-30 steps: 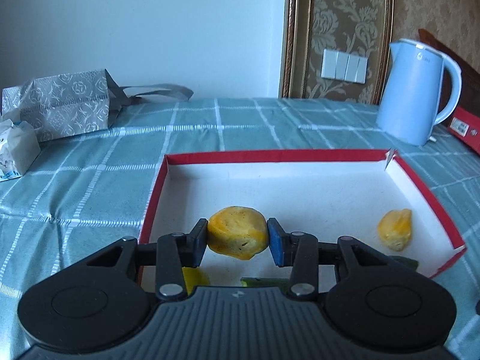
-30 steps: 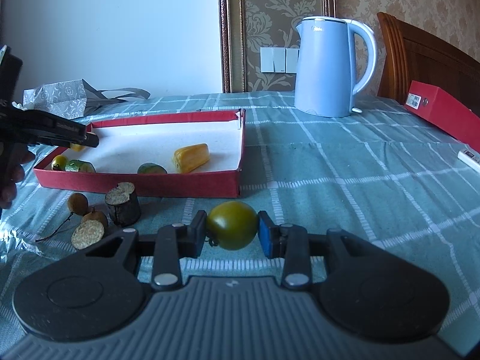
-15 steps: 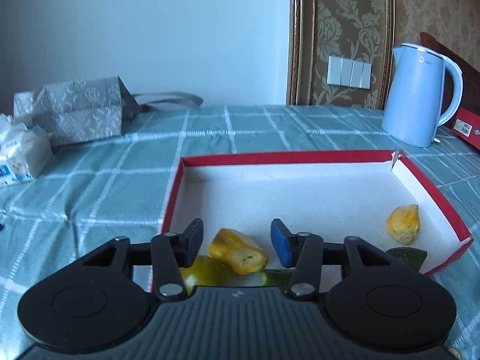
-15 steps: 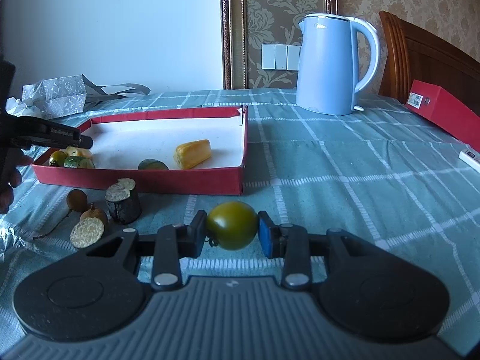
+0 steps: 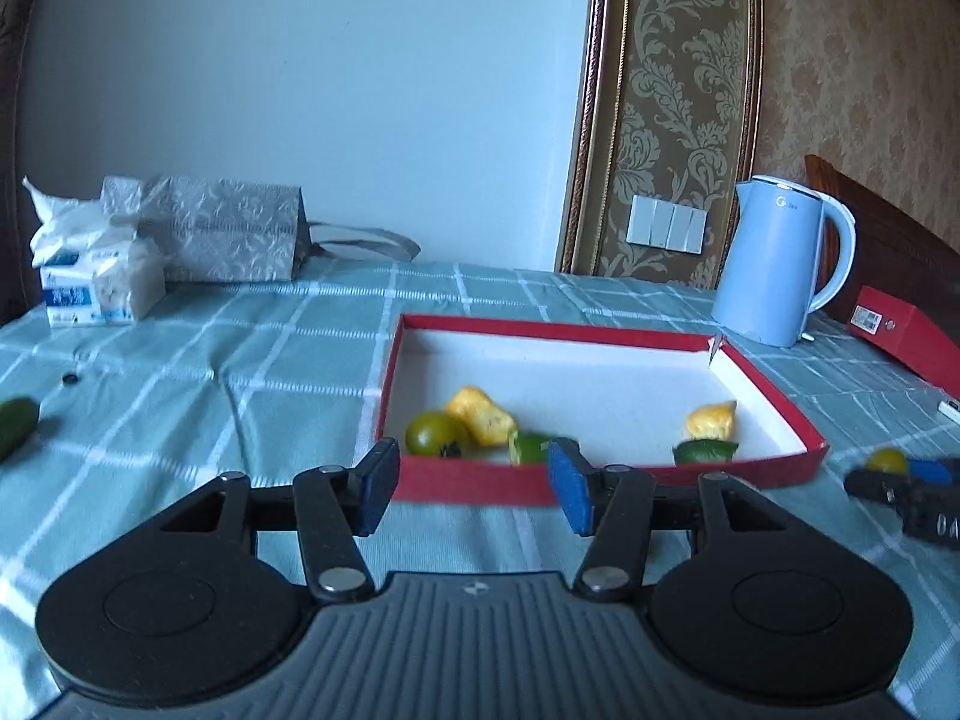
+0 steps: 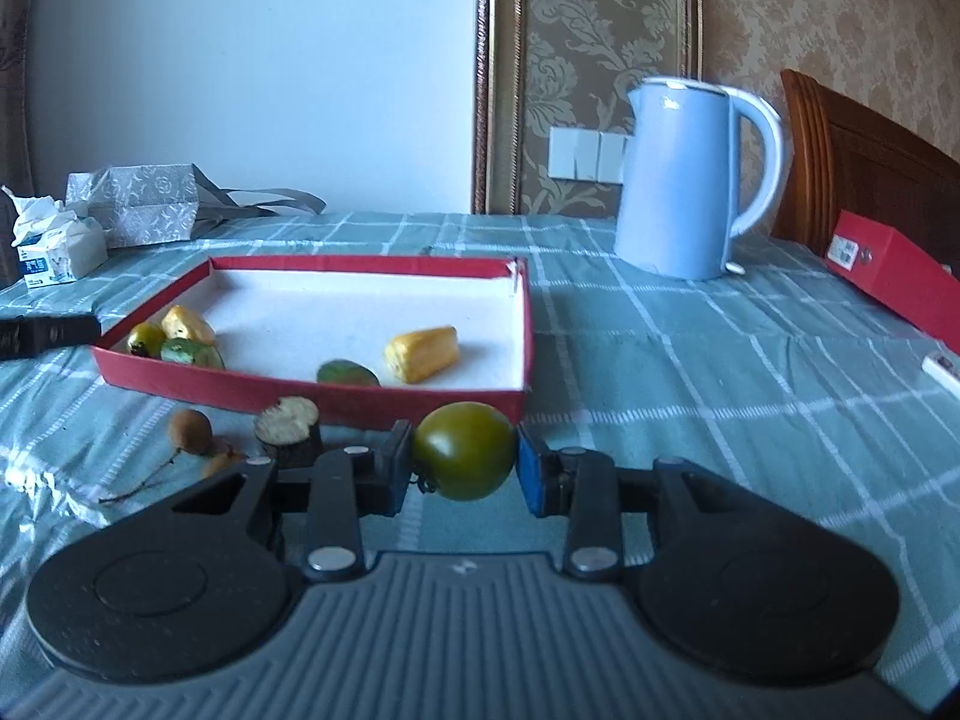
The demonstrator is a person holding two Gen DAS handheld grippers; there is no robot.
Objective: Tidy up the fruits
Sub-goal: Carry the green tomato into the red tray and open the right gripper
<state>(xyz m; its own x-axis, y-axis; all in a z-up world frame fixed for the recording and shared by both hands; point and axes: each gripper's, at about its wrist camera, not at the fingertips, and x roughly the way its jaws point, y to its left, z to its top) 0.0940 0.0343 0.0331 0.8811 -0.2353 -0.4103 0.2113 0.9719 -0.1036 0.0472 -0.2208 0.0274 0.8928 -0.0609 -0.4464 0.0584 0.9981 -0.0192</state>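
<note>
Checked cloth covers the desk (image 5: 180,372) in the left wrist view, where the left tool (image 5: 474,483) hangs just short of the red tray (image 5: 600,336), its jaws opening with nothing between them. Inside the tray's near left corner lie a green tomato (image 5: 433,433), a yellow fruit piece (image 5: 480,417) touching it, and a green wedge (image 5: 531,447) just beside. A second yellow piece (image 5: 711,420) and a green slice (image 5: 705,451) sit near the right wall. Beyond stand a blue kettle (image 5: 774,264), a patterned gift bag (image 5: 228,234) and a tissue pack (image 5: 96,282); a red box (image 5: 906,336) lies far right, and a green fruit (image 5: 15,432) rests at the left edge. From the right wrist view, the right tool (image 6: 465,459) pinches a green tomato (image 6: 465,450) in front of the tray's (image 6: 360,396) near wall. Between the tool and the tray, slightly left, stand a dark cut stump-like piece (image 6: 288,426) and a brown round fruit (image 6: 189,429) with a thin stem. The left tool's tip (image 6: 48,333) shows at the left edge, beside the tray's corner.
</note>
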